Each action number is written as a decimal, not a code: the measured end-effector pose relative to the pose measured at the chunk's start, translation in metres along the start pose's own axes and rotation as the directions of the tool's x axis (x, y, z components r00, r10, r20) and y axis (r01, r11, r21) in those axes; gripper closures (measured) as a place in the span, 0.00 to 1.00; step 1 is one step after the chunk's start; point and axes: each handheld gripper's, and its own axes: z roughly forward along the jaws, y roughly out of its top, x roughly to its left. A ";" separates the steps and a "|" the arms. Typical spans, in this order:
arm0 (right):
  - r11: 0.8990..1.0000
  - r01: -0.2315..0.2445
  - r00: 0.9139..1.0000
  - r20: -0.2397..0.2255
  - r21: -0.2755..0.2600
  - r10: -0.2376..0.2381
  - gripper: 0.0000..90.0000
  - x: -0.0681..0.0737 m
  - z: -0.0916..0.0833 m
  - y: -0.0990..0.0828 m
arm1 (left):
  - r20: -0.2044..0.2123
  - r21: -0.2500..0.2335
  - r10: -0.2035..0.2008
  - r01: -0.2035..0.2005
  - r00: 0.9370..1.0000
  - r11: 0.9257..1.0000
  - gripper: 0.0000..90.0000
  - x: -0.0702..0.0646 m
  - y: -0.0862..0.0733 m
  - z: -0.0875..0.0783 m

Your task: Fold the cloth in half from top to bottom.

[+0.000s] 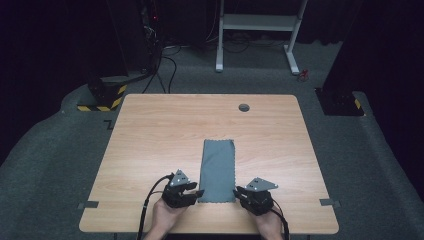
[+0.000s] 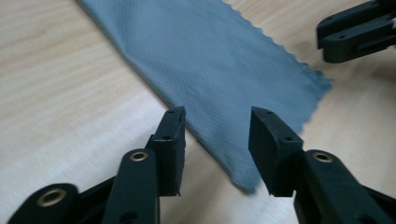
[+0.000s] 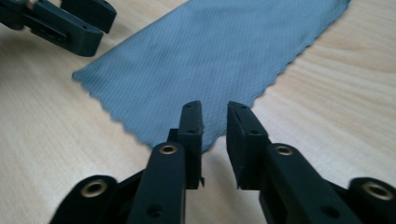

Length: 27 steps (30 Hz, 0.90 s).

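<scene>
- Where the near edge of the table (image 1: 150,125) meets the person's hands, a grey cloth (image 1: 218,170) lies flat, a long rectangle running from just short of that edge toward the middle of the surface.
- Cloth: fine woven weave, matt, with pinked zigzag edges along its short end and one long side; the other long side is a straight fold or hem.
- Left gripper (image 2: 215,126): black, hard, angular jaws standing moderately apart, astride the cloth's near left corner; nothing is pinched between them, and the pads press on nothing.
- Right gripper (image 3: 214,119): jaws parted by a narrow gap at the cloth's near right corner; the corner tip lies just before the gap, ungripped.
- Each gripper carries a grey three-cornered plate and trails a black cable (image 1: 148,200) over the near edge.
- Table: pale wood-grain laminate, rounded corners, a round grey grommet (image 1: 244,107) near the far edge, and grey tape tabs (image 1: 88,205) at the left and right edges.
- Room: dark grey carpet, a white frame (image 1: 257,22) beyond the table, black-and-yellow striped bases (image 1: 107,97), loose cables, and dark surroundings.
</scene>
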 end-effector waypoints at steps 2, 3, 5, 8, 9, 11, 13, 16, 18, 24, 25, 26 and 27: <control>1.000 -0.011 1.000 0.002 -0.014 0.011 0.82 -0.006 0.001 0.002 | -0.014 -0.002 0.003 -0.003 1.000 1.000 0.59 0.005 0.005 0.004; 1.000 -0.010 1.000 0.005 -0.016 0.010 0.82 -0.009 0.002 0.003 | -0.019 -0.005 0.005 -0.005 1.000 1.000 0.58 0.010 0.009 0.008; 1.000 -0.019 1.000 0.013 -0.020 0.019 0.84 -0.013 0.004 0.004 | -0.018 -0.004 0.005 -0.005 1.000 1.000 0.58 0.012 0.011 0.010; 0.999 -0.032 0.998 0.045 -0.017 0.033 0.88 -0.022 0.011 0.009 | -0.034 0.005 -0.010 0.010 0.999 1.000 0.57 0.027 0.024 0.021; 0.999 -0.040 0.998 0.046 -0.022 0.041 0.88 -0.024 0.013 0.011 | -0.041 0.009 -0.005 0.006 0.999 1.000 0.57 0.030 0.026 0.023; 0.999 -0.024 0.998 0.059 -0.021 0.025 0.89 -0.026 0.016 0.014 | -0.049 -0.004 -0.008 0.008 0.999 1.000 0.57 0.037 0.033 0.026; 1.000 -0.002 0.998 0.066 -0.007 0.002 0.89 -0.026 0.024 0.020 | -0.072 -0.012 0.009 -0.009 0.997 1.000 0.57 0.042 0.042 0.032; 1.000 -0.002 0.998 0.061 0.006 0.002 0.89 -0.027 0.035 0.029 | -0.104 -0.005 0.033 -0.034 0.994 0.999 0.58 0.049 0.055 0.040; 1.000 -0.006 0.998 0.057 0.028 0.004 0.89 -0.029 0.044 0.035 | -0.142 0.000 0.047 -0.048 0.989 0.999 0.60 0.054 0.063 0.046; 0.999 0.003 0.997 0.071 0.035 -0.005 0.89 -0.034 0.063 0.052 | -0.166 -0.003 0.007 -0.008 0.986 1.000 0.62 0.066 0.082 0.065; 0.999 -0.004 0.997 0.072 0.032 0.002 0.89 -0.036 0.065 0.054 | -0.171 -0.001 0.019 -0.019 0.985 1.000 0.62 0.066 0.085 0.068; 0.999 -0.014 0.998 0.069 0.035 0.012 0.88 -0.038 0.067 0.055 | -0.177 0.002 0.025 -0.025 0.984 1.000 0.61 0.066 0.087 0.070; 0.999 -0.025 0.998 0.066 0.032 0.023 0.88 -0.039 0.069 0.057 | -0.178 0.010 0.026 -0.025 0.984 1.000 0.61 0.066 0.089 0.073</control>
